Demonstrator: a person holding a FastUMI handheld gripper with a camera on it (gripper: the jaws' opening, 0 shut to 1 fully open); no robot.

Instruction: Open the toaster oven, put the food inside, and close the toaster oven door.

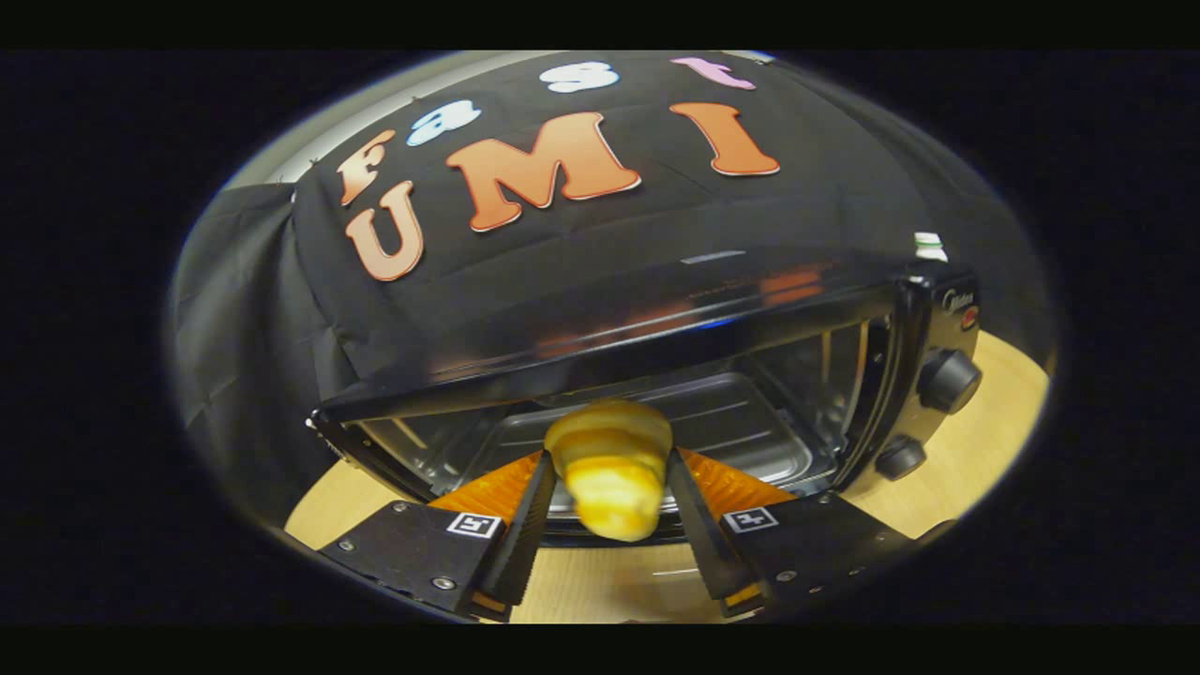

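Gripper (607, 483) clamped on the pastry (609, 469) at the open toaster oven (656, 319); next, ease it onto the tray (731, 422)

The pastry (611, 473) is motion-blurred; the oven door (600, 536) mostly hidden.

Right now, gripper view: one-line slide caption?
Claw shut on bread roll, held before the open toaster oven and its tray.
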